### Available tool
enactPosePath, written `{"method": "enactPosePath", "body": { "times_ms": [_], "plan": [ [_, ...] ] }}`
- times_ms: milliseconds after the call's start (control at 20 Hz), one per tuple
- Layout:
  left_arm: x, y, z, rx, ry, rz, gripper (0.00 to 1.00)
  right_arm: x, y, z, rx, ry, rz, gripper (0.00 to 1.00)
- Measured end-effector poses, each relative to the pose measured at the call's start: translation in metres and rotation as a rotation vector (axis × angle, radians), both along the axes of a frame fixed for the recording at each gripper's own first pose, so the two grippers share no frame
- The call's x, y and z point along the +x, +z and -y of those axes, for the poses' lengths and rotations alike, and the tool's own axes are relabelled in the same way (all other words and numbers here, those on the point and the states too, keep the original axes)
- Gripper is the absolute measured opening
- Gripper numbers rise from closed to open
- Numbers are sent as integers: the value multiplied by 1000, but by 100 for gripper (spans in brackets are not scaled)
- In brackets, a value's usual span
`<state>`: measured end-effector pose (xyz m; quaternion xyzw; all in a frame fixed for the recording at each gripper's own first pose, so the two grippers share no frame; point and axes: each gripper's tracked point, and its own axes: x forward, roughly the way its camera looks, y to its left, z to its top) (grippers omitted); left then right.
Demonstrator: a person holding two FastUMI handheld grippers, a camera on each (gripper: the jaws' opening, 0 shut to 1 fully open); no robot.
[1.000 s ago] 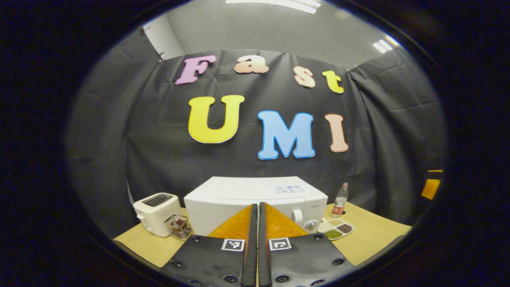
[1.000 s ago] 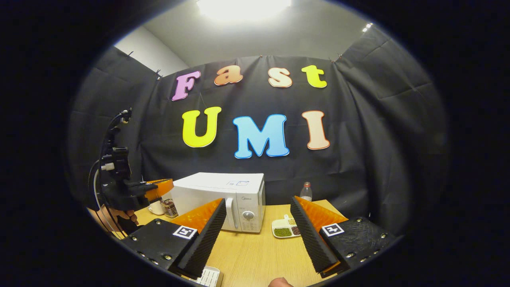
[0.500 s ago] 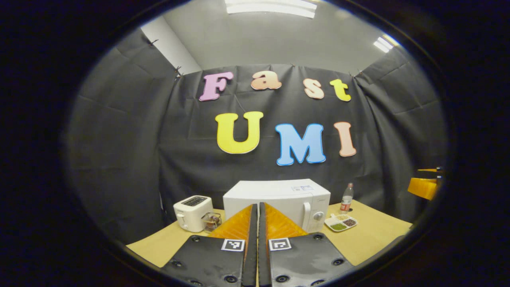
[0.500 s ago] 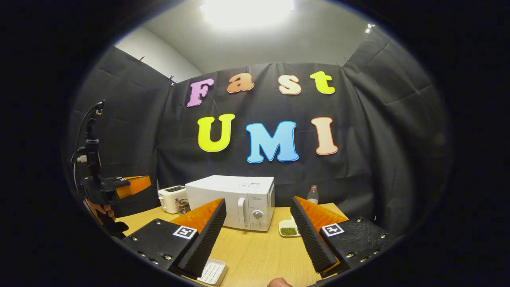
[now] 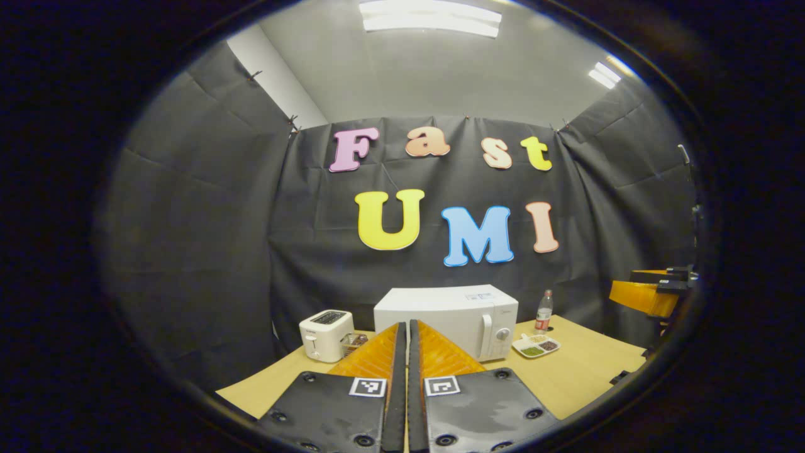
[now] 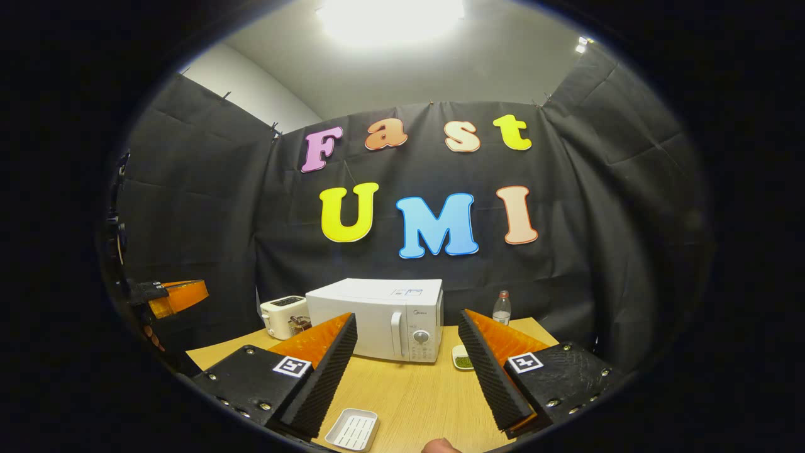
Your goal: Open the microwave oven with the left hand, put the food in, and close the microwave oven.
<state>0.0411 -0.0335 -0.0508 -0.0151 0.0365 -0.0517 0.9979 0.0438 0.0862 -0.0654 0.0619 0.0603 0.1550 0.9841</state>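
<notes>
white microwave (image 6: 383, 318), door seemingly shut

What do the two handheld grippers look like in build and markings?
Each gripper, left and right, has two wedge-shaped fingers on black screwed plates, each plate bearing a square black-and-white tag. The right gripper's inner finger faces are ribbed.

The microwave oven (image 6: 383, 318) carries a small brand mark at the top of its control panel, at 12 o'clock from the dial, and a pale sticker (image 5: 479, 296) on its roof; both are too small to read. The bottle (image 5: 544, 311) has a red label, also illegible. Each tool bears square black-and-white coded tags (image 5: 367, 386), without letters.
</notes>
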Motion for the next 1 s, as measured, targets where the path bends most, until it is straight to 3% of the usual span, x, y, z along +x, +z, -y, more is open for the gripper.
{"method": "enactPosePath", "body": {
  "times_ms": [100, 250, 350, 450, 1000],
  "plan": [
    [-11, -3, -9, -10, -2, -3, 36, -5, 4, -4, -7, -12, 7, 98],
    [-18, -7, -18, -20, -5, -10, 52, -14, 11, -14, -7, -14, 18, 98],
    [-21, -7, -23, -27, -7, -7, 72, -16, 14, -18, -6, -21, 28, 98],
    [-24, 0, -33, -25, 7, 8, 100, -20, 17, -22, -6, -27, 35, 98],
    [-17, 6, -66, -1, 56, 10, 96, -16, 39, -37, 1, -35, 98, 98]
  ]
}}
